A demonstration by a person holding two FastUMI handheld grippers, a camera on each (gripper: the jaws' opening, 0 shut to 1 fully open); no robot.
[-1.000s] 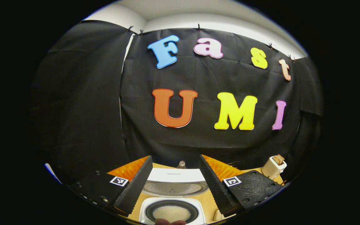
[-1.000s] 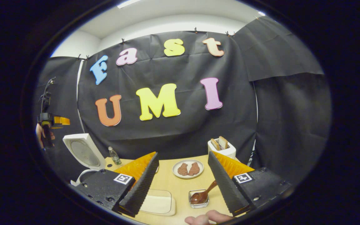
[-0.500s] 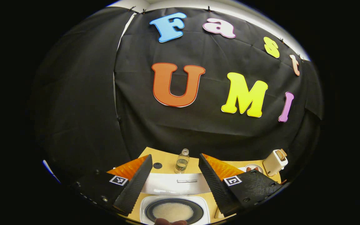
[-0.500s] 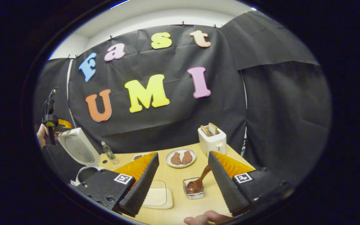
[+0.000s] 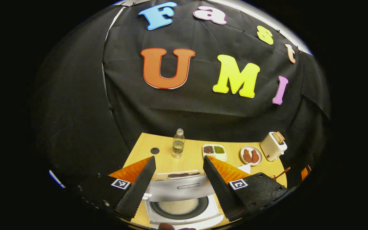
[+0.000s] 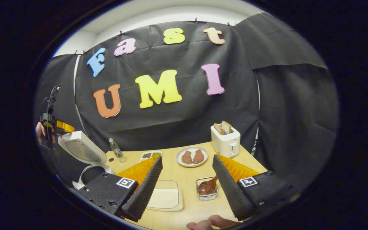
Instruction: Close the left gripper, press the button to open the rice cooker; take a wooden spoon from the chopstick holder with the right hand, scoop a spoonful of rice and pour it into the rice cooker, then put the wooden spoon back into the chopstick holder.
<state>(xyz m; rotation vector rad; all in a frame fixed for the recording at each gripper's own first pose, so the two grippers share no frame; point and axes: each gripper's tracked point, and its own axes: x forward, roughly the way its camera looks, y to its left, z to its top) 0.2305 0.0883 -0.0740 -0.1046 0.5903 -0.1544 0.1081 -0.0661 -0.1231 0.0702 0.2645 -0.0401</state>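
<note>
I see my right gripper (image 6: 184,183) spread wide, the wooden spoon (image 6: 208,187) between its fingers, untouched; my left gripper (image 5: 177,183), also spread, hovers over the open rice cooker (image 5: 180,204).

Two raised forward views, shared table (image 5: 158,142)

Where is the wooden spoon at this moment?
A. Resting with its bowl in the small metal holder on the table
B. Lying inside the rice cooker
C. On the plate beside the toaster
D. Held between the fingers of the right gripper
A: in the right gripper view the wooden spoon sits with its bowl in the small metal holder, ahead of the open right gripper.
</note>
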